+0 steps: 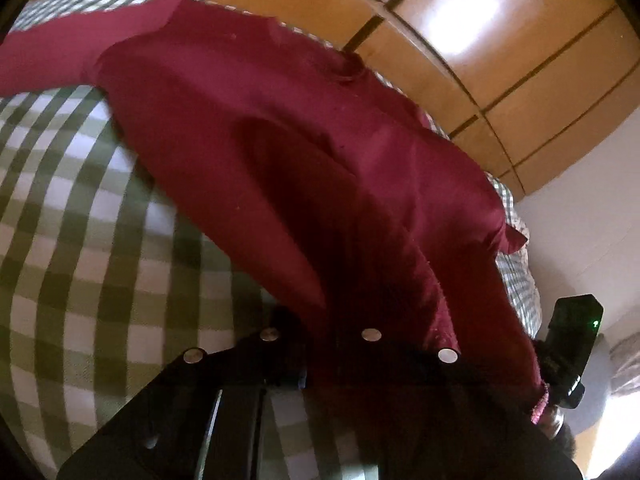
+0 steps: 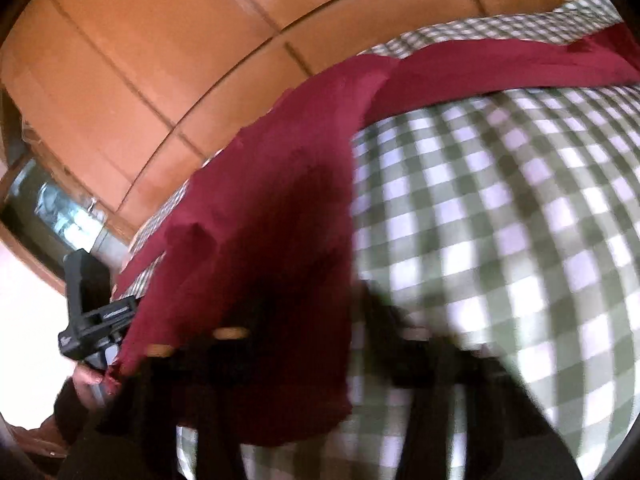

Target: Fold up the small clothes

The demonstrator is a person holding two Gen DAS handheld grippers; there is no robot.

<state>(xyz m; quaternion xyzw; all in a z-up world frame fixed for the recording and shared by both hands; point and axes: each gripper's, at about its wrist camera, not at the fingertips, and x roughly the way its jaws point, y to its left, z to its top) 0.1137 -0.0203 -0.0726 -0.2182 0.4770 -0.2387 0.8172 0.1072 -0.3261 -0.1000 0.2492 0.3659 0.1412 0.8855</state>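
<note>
Left wrist view: the left gripper [image 1: 320,360] pinches the near edge of the maroon garment [image 1: 280,128].
Garment: soft, matte, creased cloth; it rises from the fingers and stretches forward-left, sleeve trailing left.
Surface: green-and-white checked cloth [image 1: 80,220] beneath, wooden panels [image 1: 500,40] beyond.
Right gripper [image 2: 288,360]: blurred, cloth draped over its fingers; grip cannot be made out.
Garment [image 2: 280,200] there: long axis running forward-right.

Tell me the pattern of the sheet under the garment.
Green-and-white checked sheet, clearest in the left wrist view.
</note>
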